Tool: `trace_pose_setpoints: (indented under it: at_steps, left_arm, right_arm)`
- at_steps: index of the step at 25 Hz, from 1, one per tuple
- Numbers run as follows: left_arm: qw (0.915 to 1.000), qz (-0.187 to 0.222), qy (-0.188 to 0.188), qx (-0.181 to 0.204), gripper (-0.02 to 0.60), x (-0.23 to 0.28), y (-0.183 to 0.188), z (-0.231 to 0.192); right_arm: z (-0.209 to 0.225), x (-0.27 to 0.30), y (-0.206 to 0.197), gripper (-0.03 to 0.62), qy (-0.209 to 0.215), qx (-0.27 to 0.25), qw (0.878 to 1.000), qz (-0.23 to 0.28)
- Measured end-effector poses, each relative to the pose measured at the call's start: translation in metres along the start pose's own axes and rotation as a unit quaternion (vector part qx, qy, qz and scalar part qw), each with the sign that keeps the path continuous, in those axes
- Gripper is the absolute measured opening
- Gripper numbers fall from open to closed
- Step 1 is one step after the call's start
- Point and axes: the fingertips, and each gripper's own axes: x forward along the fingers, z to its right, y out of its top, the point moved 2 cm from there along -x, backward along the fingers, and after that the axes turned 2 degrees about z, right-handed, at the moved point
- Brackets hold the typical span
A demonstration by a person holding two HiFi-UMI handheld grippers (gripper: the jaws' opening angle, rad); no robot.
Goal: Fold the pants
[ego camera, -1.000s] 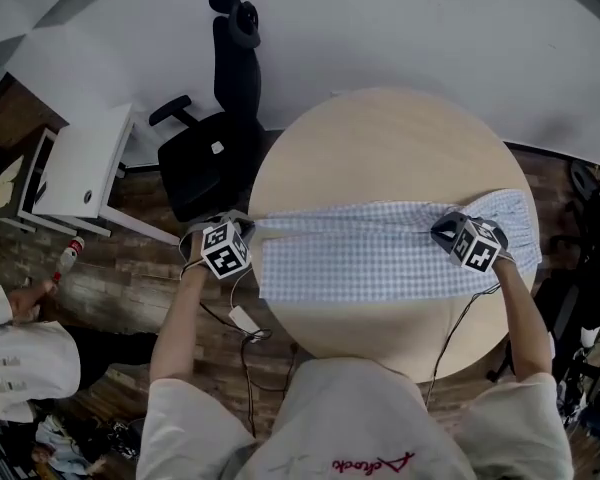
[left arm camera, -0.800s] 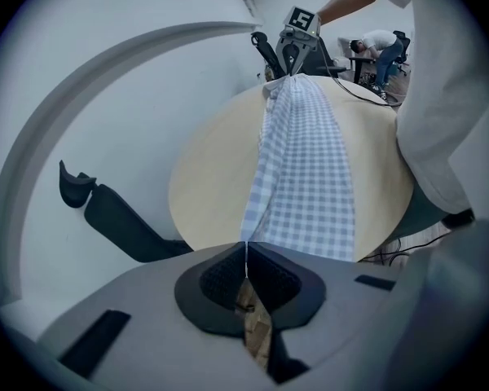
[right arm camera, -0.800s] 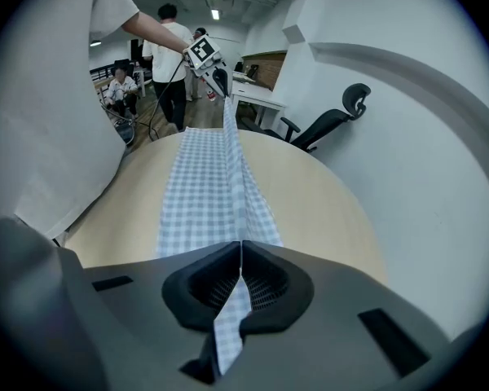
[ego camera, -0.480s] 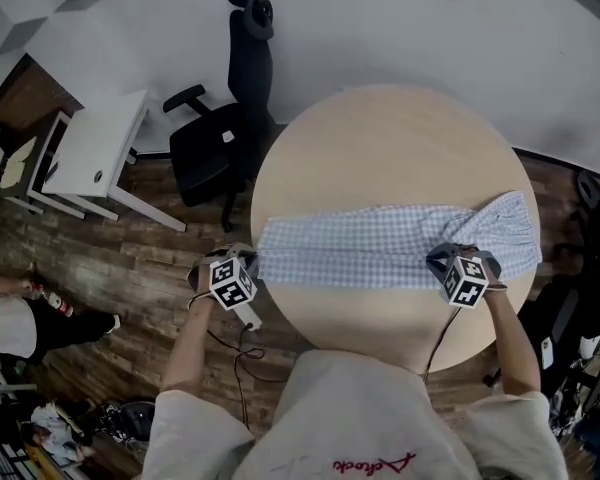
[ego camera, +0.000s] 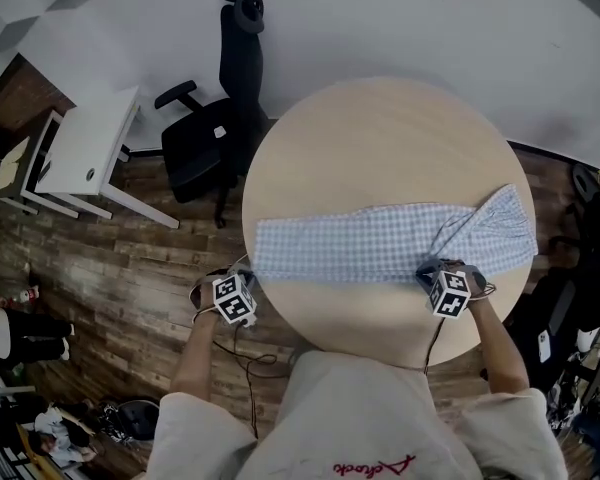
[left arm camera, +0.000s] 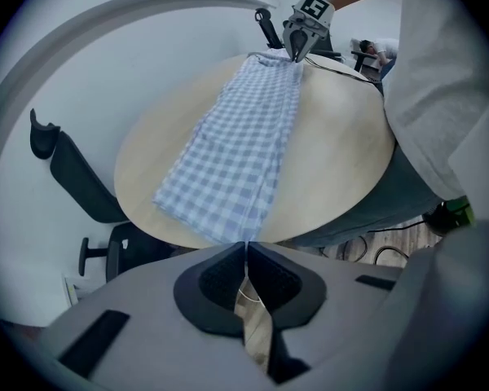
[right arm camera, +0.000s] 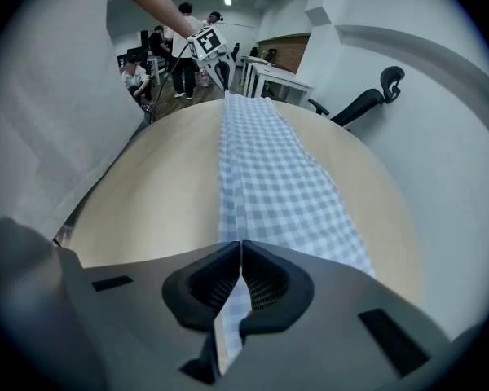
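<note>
The blue checked pants (ego camera: 370, 243) lie as a long, narrow strip across the round wooden table (ego camera: 380, 128). My left gripper (ego camera: 242, 280) hangs just off the table's left front edge. It is shut on the left end of the pants (left arm camera: 244, 137), and the cloth tapers into its closed tips (left arm camera: 246, 247). My right gripper (ego camera: 430, 271) sits over the near edge of the strip towards the wider right end. It is shut on the pants (right arm camera: 269, 169), and checked cloth shows under its jaws (right arm camera: 241, 247).
A black office chair (ego camera: 215, 148) stands behind the table on the left, with a white desk (ego camera: 80, 153) beyond it. Cables (ego camera: 245, 353) trail on the wooden floor beside my left arm. Bare tabletop lies behind the strip and in a narrow band in front of it.
Both grippers have come down and towards me, keeping hold of the pants. The cloth now lies lower on the table as a narrower, flatter strip.
</note>
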Motion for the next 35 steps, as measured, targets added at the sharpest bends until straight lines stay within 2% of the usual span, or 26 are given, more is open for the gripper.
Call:
trace_pose_setpoints:
  at_steps: [4,9,11,13,15,17,18,20,22,24,28,31,32,33,34,35]
  left_arm:
    - [0.9995,-0.021,-0.015,-0.018,0.038,0.016,-0.01,0.014]
    - [0.9992,-0.031,-0.006,-0.026,0.04,0.016,-0.019,0.031]
    - [0.999,-0.028,0.001,-0.035,0.063,0.013,-0.019,0.034]
    - [0.9984,-0.008,0.016,-0.054,0.075,0.006,-0.011,0.036]
    - [0.9958,0.025,0.035,-0.081,0.075,-0.004,0.001,0.035]
    - [0.9909,0.063,0.051,-0.108,0.061,-0.014,0.017,0.031]
    - [0.9875,0.083,0.057,-0.121,0.046,-0.018,0.025,0.028]
    - [0.9764,0.131,0.072,-0.157,0.034,-0.026,0.041,0.019]
    - [0.9565,0.188,0.082,-0.208,0.032,-0.035,0.06,0.009]
    - [0.9269,0.253,0.08,-0.265,0.032,-0.046,0.081,0.0]
    - [0.846,0.383,0.05,-0.368,0.032,-0.072,0.116,-0.009]
    - [0.7808,0.462,0.013,-0.421,0.032,-0.09,0.136,-0.005]
    - [0.764,0.48,0.001,-0.431,0.032,-0.094,0.142,-0.003]
    - [0.7554,0.492,-0.01,-0.433,0.032,-0.097,0.147,0.0]
    - [0.7549,0.497,-0.02,-0.428,0.032,-0.098,0.152,0.005]
    - [0.7587,0.498,-0.03,-0.419,0.032,-0.098,0.157,0.011]
  right_arm:
    - [-0.012,0.012,-0.007,0.037,0.013,0.004,1.0,-0.01]
    - [-0.028,0.017,-0.021,0.04,0.042,-0.009,0.999,-0.033]
    - [-0.034,0.018,-0.022,0.04,0.042,-0.006,0.999,-0.029]
    - [-0.034,0.017,-0.016,0.039,0.026,0.007,1.0,-0.011]
    - [-0.031,0.013,-0.004,0.038,0.004,0.051,0.998,0.026]
    - [-0.023,0.004,0.008,0.037,-0.022,0.119,0.99,0.072]
    - [-0.018,-0.002,0.014,0.037,-0.037,0.159,0.982,0.097]
    - [-0.007,-0.013,0.023,0.034,-0.071,0.236,0.958,0.147]
    - [0.001,-0.027,0.026,0.031,-0.104,0.302,0.928,0.189]
    - [0.006,-0.041,0.025,0.03,-0.137,0.361,0.895,0.223]
    - [0.009,-0.071,0.023,0.029,-0.194,0.475,0.807,0.292]
    - [0.004,-0.099,0.021,0.029,-0.237,0.536,0.734,0.343]
    - [0.002,-0.108,0.021,0.029,-0.252,0.551,0.712,0.356]
    - [-0.002,-0.117,0.022,0.029,-0.266,0.562,0.694,0.364]
    - [-0.007,-0.124,0.023,0.029,-0.279,0.568,0.682,0.366]
    - [-0.013,-0.13,0.023,0.029,-0.291,0.571,0.676,0.365]
